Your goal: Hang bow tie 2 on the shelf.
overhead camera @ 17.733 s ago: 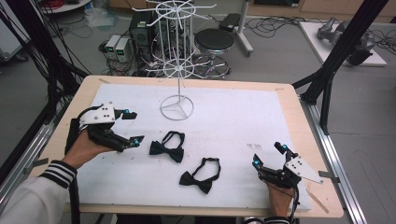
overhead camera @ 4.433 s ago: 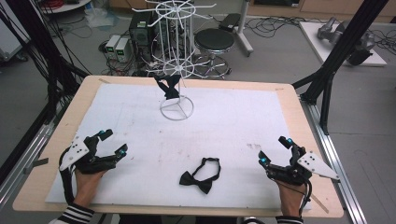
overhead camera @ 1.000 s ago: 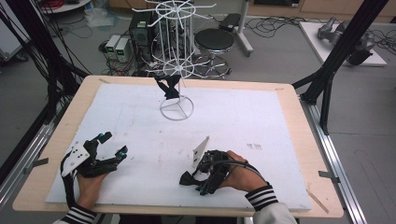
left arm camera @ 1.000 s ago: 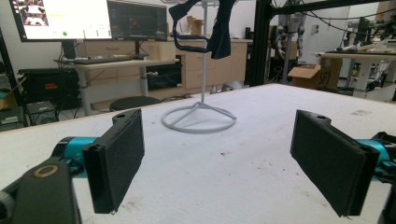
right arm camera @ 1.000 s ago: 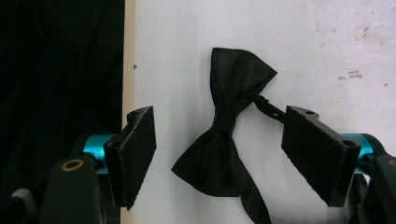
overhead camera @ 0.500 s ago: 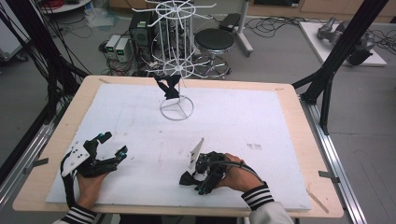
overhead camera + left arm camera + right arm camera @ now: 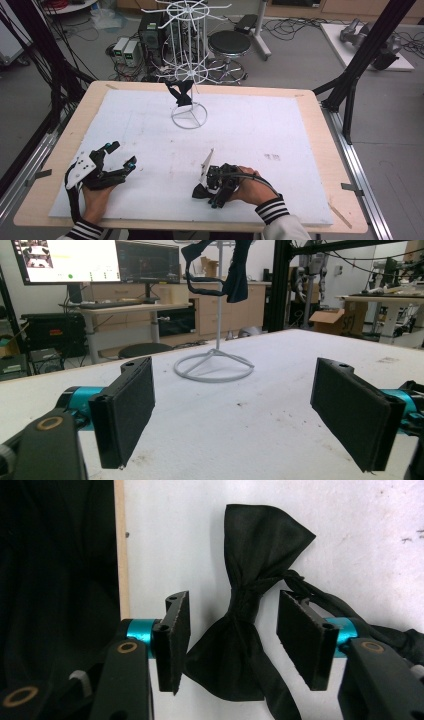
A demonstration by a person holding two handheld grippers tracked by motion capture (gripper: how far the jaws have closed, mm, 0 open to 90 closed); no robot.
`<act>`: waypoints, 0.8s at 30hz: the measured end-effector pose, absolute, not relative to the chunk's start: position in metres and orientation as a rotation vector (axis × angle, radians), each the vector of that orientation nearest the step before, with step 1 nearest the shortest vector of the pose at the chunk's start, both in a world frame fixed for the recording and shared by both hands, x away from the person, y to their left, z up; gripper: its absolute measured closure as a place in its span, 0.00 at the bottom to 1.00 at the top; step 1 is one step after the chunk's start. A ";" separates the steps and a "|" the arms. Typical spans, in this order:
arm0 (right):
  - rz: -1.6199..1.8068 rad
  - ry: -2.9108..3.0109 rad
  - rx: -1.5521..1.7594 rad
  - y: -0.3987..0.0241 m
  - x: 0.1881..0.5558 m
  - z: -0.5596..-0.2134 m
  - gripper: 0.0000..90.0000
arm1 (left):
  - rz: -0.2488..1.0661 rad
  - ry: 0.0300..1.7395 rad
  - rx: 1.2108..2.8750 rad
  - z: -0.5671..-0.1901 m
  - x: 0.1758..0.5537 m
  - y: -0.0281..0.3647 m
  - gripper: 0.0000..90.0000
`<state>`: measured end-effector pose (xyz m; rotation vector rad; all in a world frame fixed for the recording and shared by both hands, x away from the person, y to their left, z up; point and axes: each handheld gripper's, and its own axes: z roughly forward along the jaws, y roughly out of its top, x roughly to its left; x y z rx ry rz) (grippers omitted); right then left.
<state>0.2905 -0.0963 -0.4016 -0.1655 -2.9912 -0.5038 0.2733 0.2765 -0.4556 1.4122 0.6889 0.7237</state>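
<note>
A black bow tie point(image 7: 201, 191) lies on the white board near the table's front edge. My right gripper point(image 7: 209, 193) is open and straddles it. In the right gripper view the bow tie's knot point(image 7: 248, 605) sits between the two pads, and the left pad point(image 7: 176, 635) touches the lower wing. A second black bow tie point(image 7: 181, 93) hangs on the white wire rack point(image 7: 189, 118) at the back; the left gripper view shows this tie point(image 7: 226, 271) above the rack's ring base point(image 7: 215, 369). My left gripper point(image 7: 121, 154) rests open and empty at the front left.
The white board point(image 7: 260, 130) covers a wooden table whose front edge point(image 7: 119, 545) runs close beside the bow tie. Black frame legs point(image 7: 350, 85) stand at the right. A stool point(image 7: 229, 45) and computer boxes point(image 7: 125, 50) stand on the floor beyond the far edge.
The right hand crossed from the right edge to the bow tie, and over the last second it lowered its open jaws around it. One tie left the board and hangs on the rack. The left gripper stayed put.
</note>
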 end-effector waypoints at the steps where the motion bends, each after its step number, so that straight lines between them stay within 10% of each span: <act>1: -0.497 -2.991 -0.168 -0.096 0.290 -0.402 0.54 | 0.724 0.689 1.412 -0.456 0.273 0.276 0.20; 24: -0.407 -2.991 -0.227 -0.087 0.292 -0.406 0.78 | 0.726 0.689 1.412 -0.456 0.273 0.276 0.20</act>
